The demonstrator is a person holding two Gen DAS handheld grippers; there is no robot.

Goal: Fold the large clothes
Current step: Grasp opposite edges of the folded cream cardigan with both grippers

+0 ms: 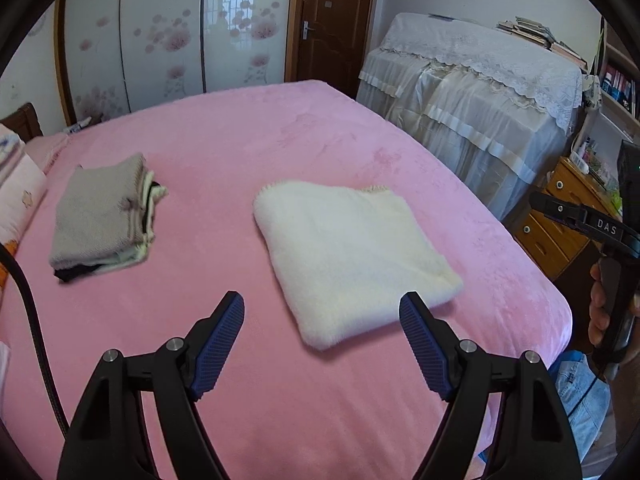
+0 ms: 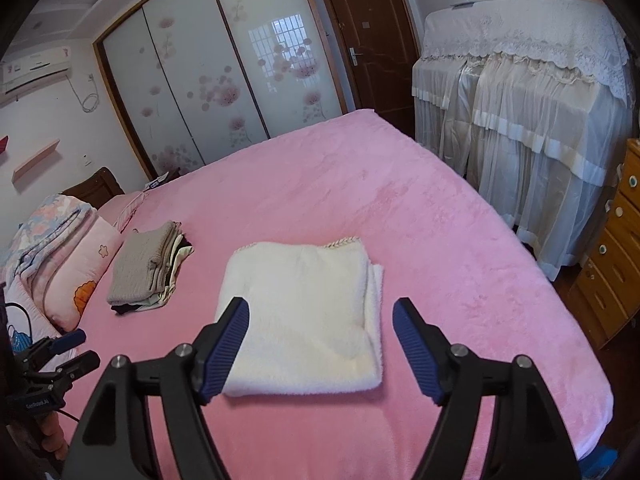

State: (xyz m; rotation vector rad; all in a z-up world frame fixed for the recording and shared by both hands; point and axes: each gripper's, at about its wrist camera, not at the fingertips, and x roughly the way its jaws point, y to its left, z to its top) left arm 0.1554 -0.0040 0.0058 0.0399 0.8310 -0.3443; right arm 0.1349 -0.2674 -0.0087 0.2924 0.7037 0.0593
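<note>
Two grippers hang above the pink bedspread (image 1: 248, 152), both with jaws spread wide and nothing between the pads. Far left, beside the pillows (image 2: 80, 264), sits a stack of folded clothes (image 1: 100, 216) topped by a grey-beige knit. Right of it, well apart, lies the folded white fleece garment (image 1: 352, 252), squared up and flat near the middle of the bed. The left gripper (image 1: 322, 320) hovers at the near edge, its right fingertip just over the fleece's near corner. The right gripper (image 2: 320, 320) hangs clear of the fleece, which shows between its two blue pads. Farther right stands lace-draped furniture (image 2: 528, 120), then a wooden drawer chest (image 2: 616, 264).
</note>
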